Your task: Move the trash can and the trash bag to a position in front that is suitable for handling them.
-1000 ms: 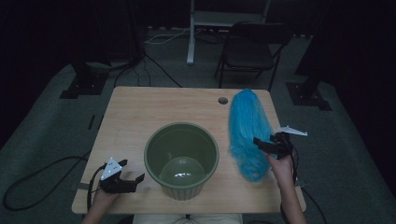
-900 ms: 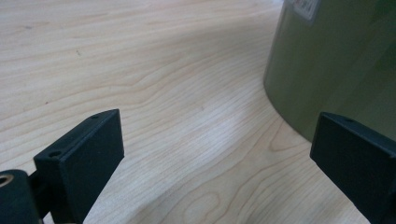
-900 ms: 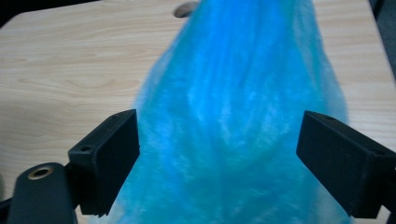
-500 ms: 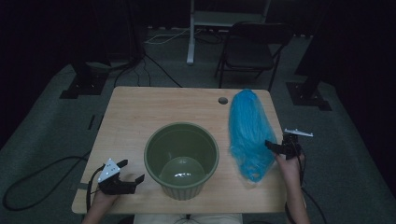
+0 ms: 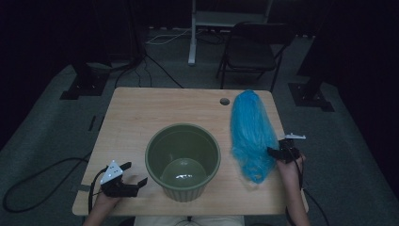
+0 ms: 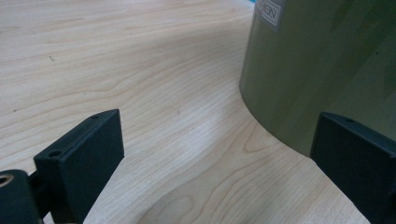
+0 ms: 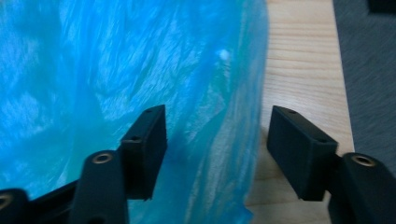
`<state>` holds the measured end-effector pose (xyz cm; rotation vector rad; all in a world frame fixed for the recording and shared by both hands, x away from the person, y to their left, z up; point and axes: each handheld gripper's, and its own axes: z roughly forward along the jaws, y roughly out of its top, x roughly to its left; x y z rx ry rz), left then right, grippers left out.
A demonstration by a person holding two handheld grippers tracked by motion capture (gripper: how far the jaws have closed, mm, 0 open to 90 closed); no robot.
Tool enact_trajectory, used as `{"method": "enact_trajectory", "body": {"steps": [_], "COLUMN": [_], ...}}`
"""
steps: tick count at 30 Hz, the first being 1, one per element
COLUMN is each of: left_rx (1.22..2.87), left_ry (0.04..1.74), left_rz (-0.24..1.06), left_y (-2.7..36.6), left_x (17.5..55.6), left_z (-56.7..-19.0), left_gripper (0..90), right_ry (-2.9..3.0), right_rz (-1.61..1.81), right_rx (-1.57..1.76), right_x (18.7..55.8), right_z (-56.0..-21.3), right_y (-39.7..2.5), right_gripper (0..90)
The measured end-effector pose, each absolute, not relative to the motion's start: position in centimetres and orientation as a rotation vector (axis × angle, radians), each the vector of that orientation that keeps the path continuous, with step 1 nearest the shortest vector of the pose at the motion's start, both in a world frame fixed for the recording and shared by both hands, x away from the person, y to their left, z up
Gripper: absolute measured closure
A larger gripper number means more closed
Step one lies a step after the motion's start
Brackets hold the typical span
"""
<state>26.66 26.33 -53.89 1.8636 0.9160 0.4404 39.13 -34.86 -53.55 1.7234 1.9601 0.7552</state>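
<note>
The work appears to be at its very start. The blue plastic bag (image 5: 251,134) lies flat and crumpled on the right side of the tabletop (image 5: 155,113), just beside the green plastic bin (image 5: 182,160), which stands upright and unlined with a bare bottom. The right claw (image 5: 274,152) sits at the bag's near right edge with its jaws spread; in the right gripper view (image 7: 212,154) the blue film lies between them, not yet pinched. The left claw (image 5: 133,174) rests low on the tabletop just left of the bin, jaws also spread, holding nothing. Judging from this, gripping the bag, opening it and fitting it into the bin are all left to do.
</note>
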Motion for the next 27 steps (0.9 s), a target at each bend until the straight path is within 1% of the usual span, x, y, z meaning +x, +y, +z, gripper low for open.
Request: {"method": "enact_trajectory", "body": {"steps": [1,2,5,6,7,8,9,10,12,15,19,20,21,22,23,24,27], "left_rx": [1.865,1.865,1.855,1.855,1.855,1.856,1.858,1.862,1.859,1.851,1.843,1.843,1.843,1.851,1.851,1.855,1.865], "left_ry": [0.915,0.915,0.924,0.924,0.919,0.918,0.914,0.91,0.909,0.911,0.915,0.913,0.913,0.905,0.905,0.903,0.898], "left_rz": [0.441,0.441,0.446,0.446,0.448,0.446,0.445,0.448,0.453,0.459,0.462,0.462,0.462,0.463,0.463,0.462,0.46], "left_y": [26.3,26.3,26.3,26.3,26.3,26.3,26.3,26.3,26.4,26.5,26.6,26.6,26.6,26.5,26.5,26.4,26.2], "left_x": [26.7,26.7,26.7,26.7,26.7,26.8,26.8,26.8,26.8,26.7,26.8,26.8,26.8,26.8,26.8,26.8,26.8], "left_z": [-53.9,-53.9,-53.9,-53.9,-53.8,-53.8,-53.8,-53.7,-53.6,-53.5,-53.4,-53.4,-53.4,-53.4,-53.4,-53.4,-53.4], "left_gripper": [3.3,3.3,3.3,3.3,3.3,3.3,3.3,3.3,3.3,3.3,3.3,3.3,3.3,3.3,3.3,3.3,3.3], "right_ry": [1.971,1.979,2.003,2.003,2.02,2.024,2.031,2.038,1.99,1.871,1.765,1.741,1.741,1.846,1.846,1.971,2.126], "right_rz": [0.727,0.742,0.75,0.75,0.749,0.746,0.749,0.775,0.945,1.092,1.135,1.153,1.153,1.192,1.192,1.199,1.137], "right_rx": [1.687,1.682,1.65,1.65,1.635,1.636,1.637,1.651,1.728,1.785,1.807,1.807,1.807,1.76,1.76,1.729,1.673], "right_x": [39.1,39.0,38.9,38.9,39.0,39.1,39.3,39.5,40.0,40.3,40.1,39.7,39.7,38.9,38.9,38.2,37.1], "right_z": [-53.6,-53.6,-53.5,-53.5,-53.4,-53.3,-53.3,-53.3,-53.3,-52.8,-52.2,-52.2,-52.2,-52.4,-52.4,-52.6,-52.7], "right_y": [-34.5,-34.2,-33.3,-33.3,-32.5,-32.1,-31.8,-31.5,-31.5,-31.3,-30.8,-29.9,-29.9,-28.1,-28.1,-26.5,-24.8], "right_gripper": [43.1,44.4,61.8,61.8,77.4,84.0,88.6,89.7,90.0,90.0,89.1,77.6,77.6,64.6,64.6,54.8,48.7]}}
